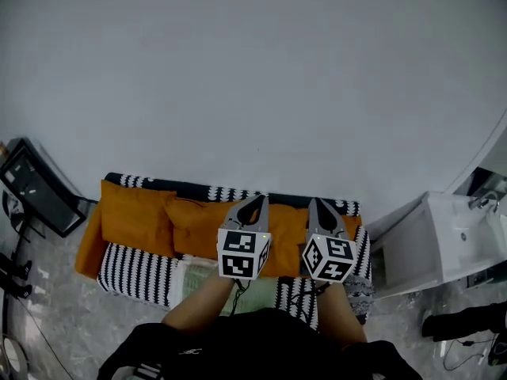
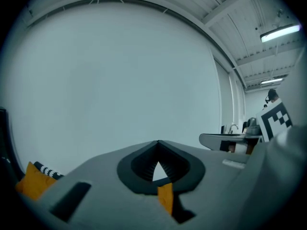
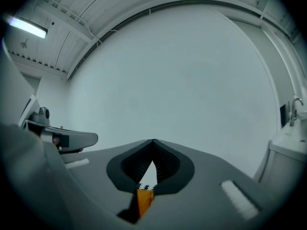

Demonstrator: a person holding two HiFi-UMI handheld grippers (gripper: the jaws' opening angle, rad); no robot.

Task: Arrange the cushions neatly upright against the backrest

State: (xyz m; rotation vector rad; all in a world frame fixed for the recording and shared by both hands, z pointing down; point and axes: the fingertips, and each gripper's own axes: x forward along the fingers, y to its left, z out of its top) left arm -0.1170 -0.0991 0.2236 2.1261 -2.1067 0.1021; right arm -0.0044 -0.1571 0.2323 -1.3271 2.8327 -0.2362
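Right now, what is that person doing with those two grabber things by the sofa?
A person faces a black-and-white sofa, a gripper in each hand. The left gripper and right gripper are both shut and empty, held up over the sofa and pointing toward the wall. The orange cushions sit in a row along the backrest; neither gripper touches them.

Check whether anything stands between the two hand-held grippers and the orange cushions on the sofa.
Nothing visible does. The left hand-held gripper and right hand-held gripper, both shut and empty, are held in open air above the orange cushions, which sit in a row along the sofa's backrest.
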